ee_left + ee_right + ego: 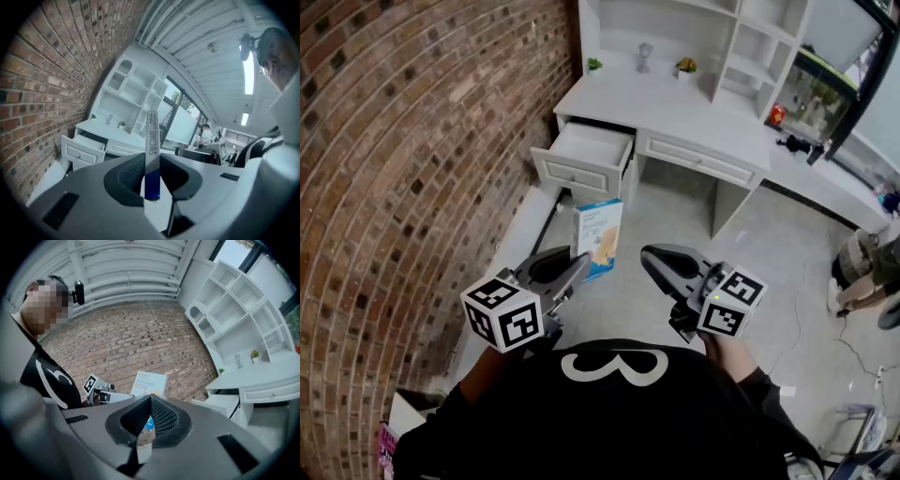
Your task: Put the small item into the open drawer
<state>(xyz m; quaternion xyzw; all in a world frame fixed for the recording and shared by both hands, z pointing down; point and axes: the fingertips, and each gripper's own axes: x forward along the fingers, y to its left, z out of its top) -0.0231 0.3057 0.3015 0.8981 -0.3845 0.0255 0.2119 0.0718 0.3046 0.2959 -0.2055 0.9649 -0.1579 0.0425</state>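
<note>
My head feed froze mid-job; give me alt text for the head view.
The left tongs grip a flat white-and-blue box upright, short of the open drawer in a white desk beside a brick wall; the right tongs are shut and empty.

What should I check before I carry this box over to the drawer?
1. Grip: the box stands edge-on between the pads of the left gripper, clamped. Ok.
2. Drawer: the drawer is pulled out of the white desk. Ok.
3. Position: the box is apart from the drawer, not yet over it. Not ok.
4. Other gripper: the right gripper is shut on nothing and apart from the box. Ok.
5. Fit: whether the box will lie flat inside the drawer. Cannot tell.
</note>
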